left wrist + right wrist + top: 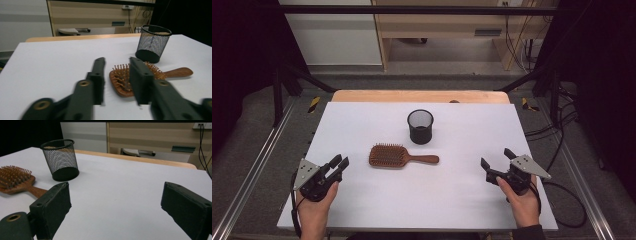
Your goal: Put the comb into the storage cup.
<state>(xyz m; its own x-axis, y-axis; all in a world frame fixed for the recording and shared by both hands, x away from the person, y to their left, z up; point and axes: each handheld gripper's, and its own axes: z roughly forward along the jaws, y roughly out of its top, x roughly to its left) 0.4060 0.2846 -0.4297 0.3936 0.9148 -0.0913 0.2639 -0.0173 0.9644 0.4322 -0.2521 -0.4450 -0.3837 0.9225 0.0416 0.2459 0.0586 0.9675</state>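
A wooden paddle hairbrush [387,155] lies bristles up in the middle of the white table, its handle pointing right. Behind it stands a black mesh cup [420,127], upright and empty as far as I can see. My left gripper [340,160] rests near the front left, aimed at the brush head [120,87]; its jaws stand a narrow gap apart with nothing between them, a little short of the brush. My right gripper [496,157] sits at the front right, open wide and holding nothing. In its view the cup [61,160] and brush [15,178] lie off to the left.
The white table top [362,200] ends in a wooden strip [419,96] at the far side. Black frame bars and cables flank the table. Bare white surface lies between the two grippers and to the right of the cup.
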